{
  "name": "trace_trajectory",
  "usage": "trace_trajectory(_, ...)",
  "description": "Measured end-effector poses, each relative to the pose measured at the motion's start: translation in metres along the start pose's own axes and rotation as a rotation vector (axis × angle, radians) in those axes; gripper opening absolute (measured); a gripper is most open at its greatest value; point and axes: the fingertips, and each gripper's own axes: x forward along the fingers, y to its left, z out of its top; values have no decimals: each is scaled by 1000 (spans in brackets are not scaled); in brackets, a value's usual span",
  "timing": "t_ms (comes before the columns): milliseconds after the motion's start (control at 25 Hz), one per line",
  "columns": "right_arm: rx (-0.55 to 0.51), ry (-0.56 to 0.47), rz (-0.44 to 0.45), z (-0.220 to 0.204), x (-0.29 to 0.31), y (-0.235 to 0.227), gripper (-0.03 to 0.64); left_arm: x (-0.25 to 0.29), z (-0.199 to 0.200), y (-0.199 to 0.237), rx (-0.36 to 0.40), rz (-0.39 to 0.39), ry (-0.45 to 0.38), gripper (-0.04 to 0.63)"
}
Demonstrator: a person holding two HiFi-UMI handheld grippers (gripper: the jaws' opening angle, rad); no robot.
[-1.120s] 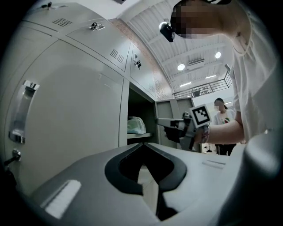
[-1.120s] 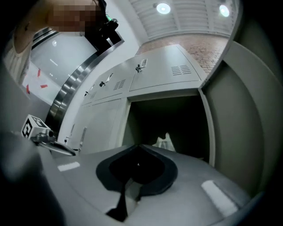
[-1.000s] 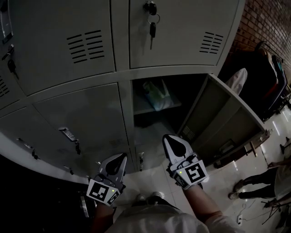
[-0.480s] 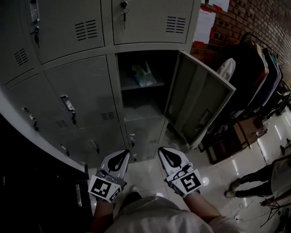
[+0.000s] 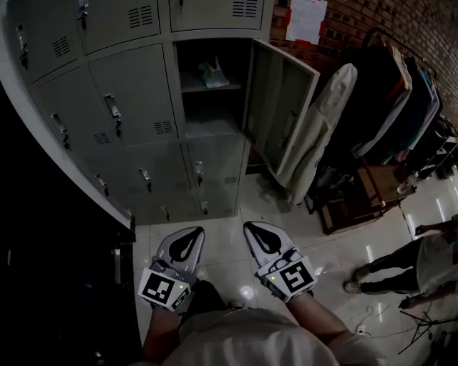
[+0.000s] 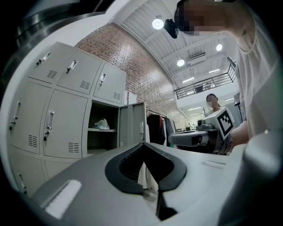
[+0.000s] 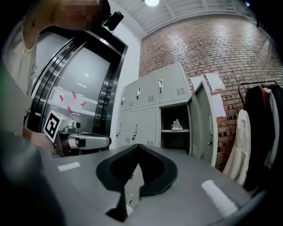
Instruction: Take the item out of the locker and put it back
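- Item (image 5: 212, 73): a pale, crumpled, bag-like thing that lies on the upper shelf (image 5: 209, 87) inside the open locker (image 5: 207, 107). It sits towards the right half of the shelf, and nothing touches it. What exactly it is cannot be made out.
- Below the shelf, the locker's lower space is dark, and nothing can be made out in it.
- The locker door (image 5: 280, 107) stands swung out to the right, with its inner face towards the person.
- Closed grey locker doors (image 5: 132, 100) surround the open one on the left, above and below. Each has a handle and a small vent.
- A pale garment (image 5: 322, 129) hangs just beside the open door. Further right, dark clothes (image 5: 404, 93) hang on a rack.
- Behind the rack is a brick wall (image 5: 351, 25) with a sheet of paper (image 5: 306, 18) stuck on it.
- The left gripper (image 5: 184, 241) is held low over the glossy tiled floor (image 5: 336, 239), well apart from the locker. Its jaws are closed together with nothing between them.
- The right gripper (image 5: 259, 237) is just beside the left one at about the same height, and it points towards the lockers. Its jaws are also pressed together and hold nothing.
- Each gripper carries its marker cube near the person's wrist.
- A second person's legs (image 5: 397, 275) stand on the floor at the far right, away from the lockers.
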Motion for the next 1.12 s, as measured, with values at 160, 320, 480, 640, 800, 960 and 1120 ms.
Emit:
trace_trajectory(160, -9, -17, 3, 12, -21, 17, 0, -24, 11, -19, 18, 18, -12, 5)
trace_trajectory(320, -8, -60, -16, 29, -26, 25, 0, -33, 23, -23, 52, 12, -31, 5)
trace_trajectory(480, -6, -65, -21, 32, -26, 36, 0, -43, 27, -20, 52, 4, -20, 5)
trace_trajectory(640, 5, -42, -21, 25, -23, 46, 0, -50, 23, -15, 36, -4, 9, 5)
trace_trajectory(800, 13, -37, -26, 24, -23, 48, 0, -54, 24, -14, 37, -1, 5, 5)
trace_trajectory(960, 18, -34, -34, 21, -26, 45, 0, -55, 22, -16, 28, -2, 2, 5)
trace_trajectory(1120, 15, -32, -33, 21, -26, 47, 0, -55, 24, -15, 27, 1, -4, 5)
